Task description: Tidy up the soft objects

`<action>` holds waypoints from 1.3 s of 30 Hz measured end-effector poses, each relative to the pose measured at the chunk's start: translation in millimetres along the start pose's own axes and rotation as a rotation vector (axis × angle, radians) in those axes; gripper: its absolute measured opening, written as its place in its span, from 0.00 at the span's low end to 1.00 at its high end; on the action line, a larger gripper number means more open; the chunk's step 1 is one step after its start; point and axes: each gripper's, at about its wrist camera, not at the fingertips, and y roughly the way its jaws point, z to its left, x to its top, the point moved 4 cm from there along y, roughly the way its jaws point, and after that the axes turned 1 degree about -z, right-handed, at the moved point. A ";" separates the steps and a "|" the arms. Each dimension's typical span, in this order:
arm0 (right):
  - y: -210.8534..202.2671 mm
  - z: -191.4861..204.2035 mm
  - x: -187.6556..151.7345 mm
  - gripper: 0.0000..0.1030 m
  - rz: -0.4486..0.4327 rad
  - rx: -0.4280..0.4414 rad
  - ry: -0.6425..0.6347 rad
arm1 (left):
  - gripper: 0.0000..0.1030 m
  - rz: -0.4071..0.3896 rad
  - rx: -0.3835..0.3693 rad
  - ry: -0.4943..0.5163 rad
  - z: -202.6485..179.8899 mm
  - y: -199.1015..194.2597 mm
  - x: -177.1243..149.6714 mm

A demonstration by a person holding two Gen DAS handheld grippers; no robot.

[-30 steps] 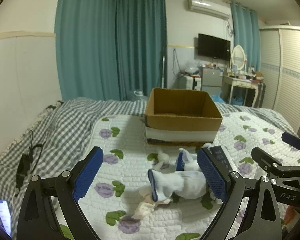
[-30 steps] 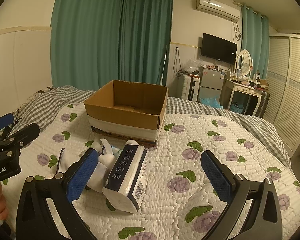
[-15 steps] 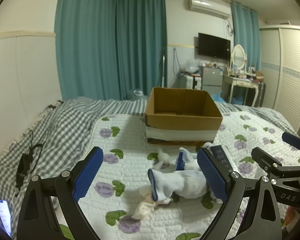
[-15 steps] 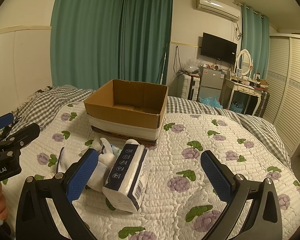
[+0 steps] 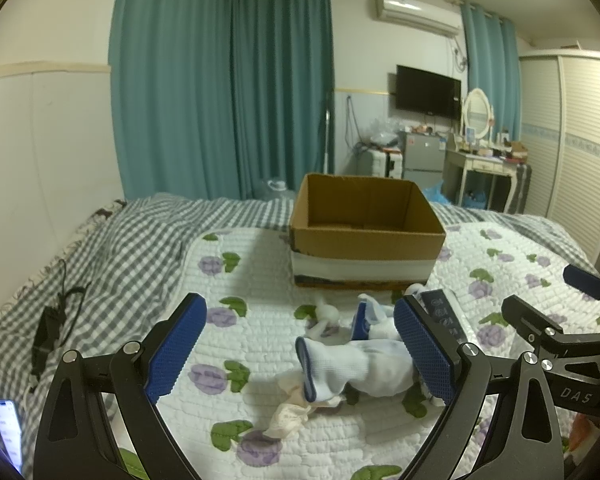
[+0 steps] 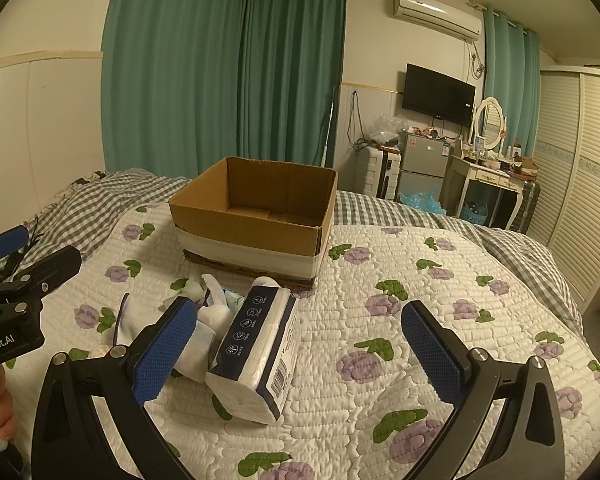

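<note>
Now both my tongs, left (image 5: pixel 300 350) and right (image 6: pixel 300 354), gape empty; next, gripping the sock (image 5: pixel 352 368) toward the twelve-o'clock box (image 5: pixel 364 232).

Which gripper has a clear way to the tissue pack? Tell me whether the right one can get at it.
Probably yes. The right gripper is open, and the tissue pack lies on the quilt between its fingers with nothing on top; socks only crowd its left side.

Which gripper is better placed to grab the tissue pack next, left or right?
Right. The tissue pack lies between the open right gripper fingers; the left gripper faces the white sock instead.
</note>
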 end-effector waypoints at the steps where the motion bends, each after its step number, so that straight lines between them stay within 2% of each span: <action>1: 0.3 0.1 -0.2 1.00 0.001 0.001 0.000 | 0.94 0.000 0.000 0.000 0.1 -0.2 -0.1; 29: 0.6 6.9 -1.5 1.00 0.015 0.019 -0.016 | 0.94 0.005 0.003 0.003 8.8 4.0 -10.1; 36: 26.7 20.6 -24.3 0.99 0.125 0.039 -0.049 | 0.94 0.077 0.012 0.002 9.2 17.4 -27.5; 39: 44.0 24.5 -37.2 0.95 0.178 0.035 -0.064 | 0.94 0.114 0.005 0.010 5.6 25.4 -37.7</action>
